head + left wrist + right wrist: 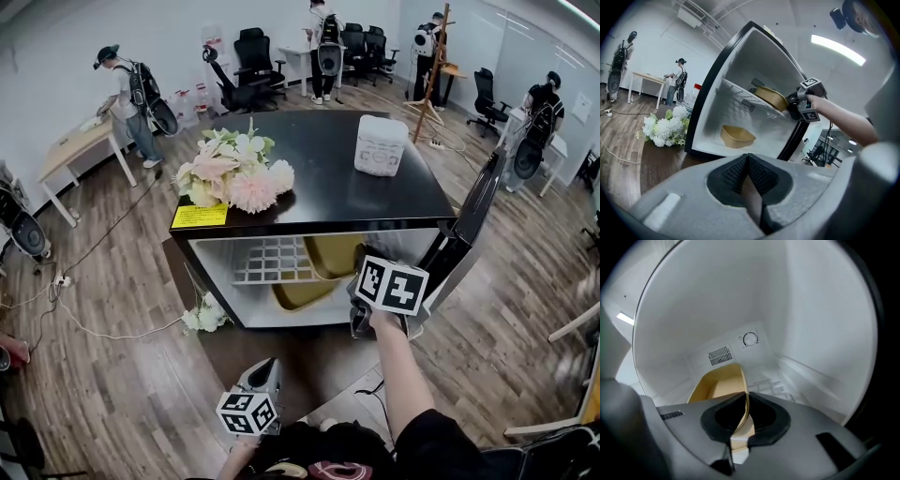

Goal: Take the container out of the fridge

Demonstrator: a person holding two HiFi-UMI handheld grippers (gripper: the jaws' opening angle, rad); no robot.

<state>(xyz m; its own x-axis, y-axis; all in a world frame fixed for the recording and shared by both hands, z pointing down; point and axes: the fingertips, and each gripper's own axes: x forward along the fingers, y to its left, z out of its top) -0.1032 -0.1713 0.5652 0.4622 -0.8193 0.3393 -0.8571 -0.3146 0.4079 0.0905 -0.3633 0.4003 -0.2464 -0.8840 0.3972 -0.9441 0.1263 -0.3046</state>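
Since the fridge [309, 155] stands with its door [466, 232] swung wide, both tan trays inside are within reach: the container [718, 386] sits on the wire shelf [265, 260], and a second tray [737, 136] lies on the fridge floor below it. The container looks like a thin, light moulded tray and appears empty, so its weight should be no trouble. Its wall will likely flex, though, and a hold on one rim alone may let it tip as it leaves the shelf.

The right tool [740, 420] is pinching that near rim, with the wall edge-on between its pads [761, 416]. The left tool [749, 180] is pressed together on nothing, well back from the fridge.

Only the right gripper view shows the pinch. Only the left gripper view shows the two trays one above the other. From the head view, the marker cube [391, 286] hides the tips.
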